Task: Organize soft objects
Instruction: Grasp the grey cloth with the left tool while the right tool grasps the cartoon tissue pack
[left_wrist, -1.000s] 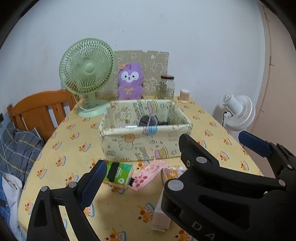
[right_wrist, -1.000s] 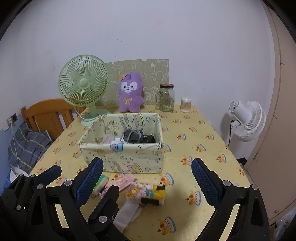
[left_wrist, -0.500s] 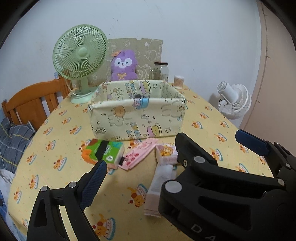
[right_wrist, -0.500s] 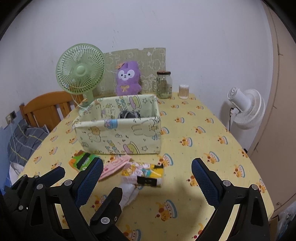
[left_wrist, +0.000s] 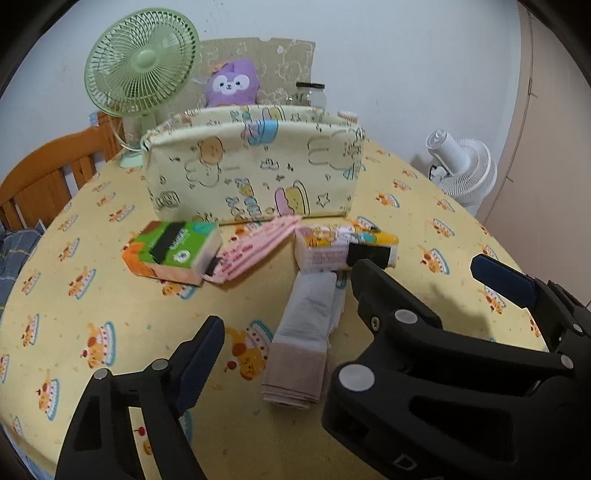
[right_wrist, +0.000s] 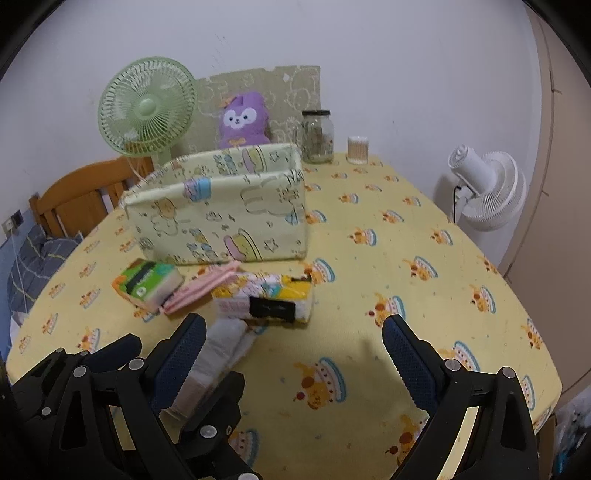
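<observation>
The folded beige cloth (left_wrist: 306, 334) lies flat on the yellow tablecloth (left_wrist: 92, 295), near edge of the item cluster, between the 2 fingers of the left gripper (left_wrist: 284, 306). Left finger (left_wrist: 199, 354) sits to the cloth's left with a gap; the right finger (left_wrist: 373, 284) is just beside the cloth's right edge, contact cannot be told. Jaws still wide but closing, cloth between them, pads not pressing it. In the right wrist view the same cloth (right_wrist: 218, 350) shows partly behind that view's near-left dark pad.

Right gripper (right_wrist: 295, 343) is spread wide, nothing pinched; only bare tablecloth between its pads, the cloth off to its left.

The cloth's long axis runs near-to-far, tilted slightly right at the far end. Near end is a tan band; far end touches or slips under the yellow tissue pack (left_wrist: 347, 247). That pack lies crosswise, long axis left-right. Left of it, a pink pack (left_wrist: 255, 247) angled diagonally, and a green-orange tissue pack (left_wrist: 173, 251) resting over the pink one's left end.

Patterned fabric bin (left_wrist: 255, 170) stands upright just beyond the packs. Behind it: green fan (left_wrist: 142, 70), purple plush (left_wrist: 232, 85), glass jar (right_wrist: 317, 136). White fan (right_wrist: 487, 192) far right off the table.
</observation>
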